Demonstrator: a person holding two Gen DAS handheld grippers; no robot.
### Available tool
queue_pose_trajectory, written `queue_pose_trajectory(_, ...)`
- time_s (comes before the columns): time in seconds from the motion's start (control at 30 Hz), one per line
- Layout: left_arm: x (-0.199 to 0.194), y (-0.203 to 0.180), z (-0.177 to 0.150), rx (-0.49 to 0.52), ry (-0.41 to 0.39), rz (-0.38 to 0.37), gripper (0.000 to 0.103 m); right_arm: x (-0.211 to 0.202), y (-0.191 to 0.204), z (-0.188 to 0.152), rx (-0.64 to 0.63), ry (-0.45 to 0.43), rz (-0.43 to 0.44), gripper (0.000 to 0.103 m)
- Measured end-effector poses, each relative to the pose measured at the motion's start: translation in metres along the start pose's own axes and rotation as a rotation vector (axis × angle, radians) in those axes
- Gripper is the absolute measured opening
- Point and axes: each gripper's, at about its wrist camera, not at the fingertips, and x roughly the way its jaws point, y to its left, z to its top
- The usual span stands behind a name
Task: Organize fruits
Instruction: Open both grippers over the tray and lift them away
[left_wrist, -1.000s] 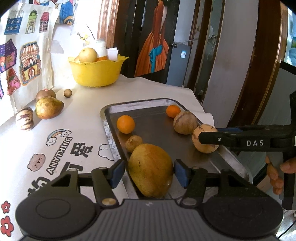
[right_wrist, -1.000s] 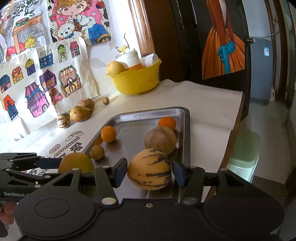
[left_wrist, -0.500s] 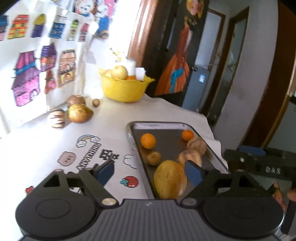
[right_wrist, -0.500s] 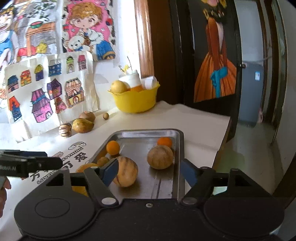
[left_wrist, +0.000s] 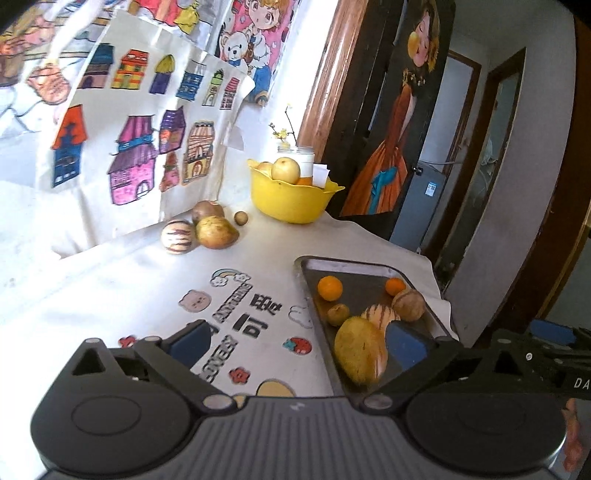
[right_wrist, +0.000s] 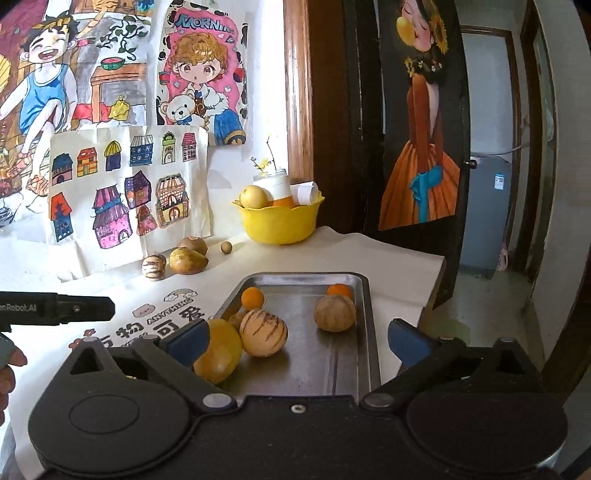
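Left claw (left_wrist: 295, 343) wide open and empty, mango (left_wrist: 360, 349) near its right finger, right claw (right_wrist: 299, 341) likewise gaping above tray (right_wrist: 365, 332).

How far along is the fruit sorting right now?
Done: six fruits lie in the steel tray, including the big yellow mango and striped melon. In hand: nothing; both claws open. Left: four fruits by the wall, like the striped round fruit.

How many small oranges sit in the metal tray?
2: one orange near the tray's far-left corner, another orange at the far right, beside the tan round fruit. Others may be hidden.
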Motion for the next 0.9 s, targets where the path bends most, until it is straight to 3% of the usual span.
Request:
queue_pose_trajectory(0.23, -0.021, 0.008, -0.017, 0.016, 0.043, 0.057, 0.103, -0.022, 0.014, -0.019, 0.036, 0.089, -0.011, 0.102)
queue_pose_trajectory(0.5, -0.028, 0.032, -0.036, -0.039, 0.118, 0.12, 0.103, -0.021, 0.041, -0.038, 0.029, 0.217, 0.009, 0.102)
queue_pose_trajectory(0.9, -0.04, 0.074, -0.043, -0.074, 0.176, 0.244, 0.103, 0.0, 0.09, -0.043, 0.101, 0.386, 0.184, 0.102)
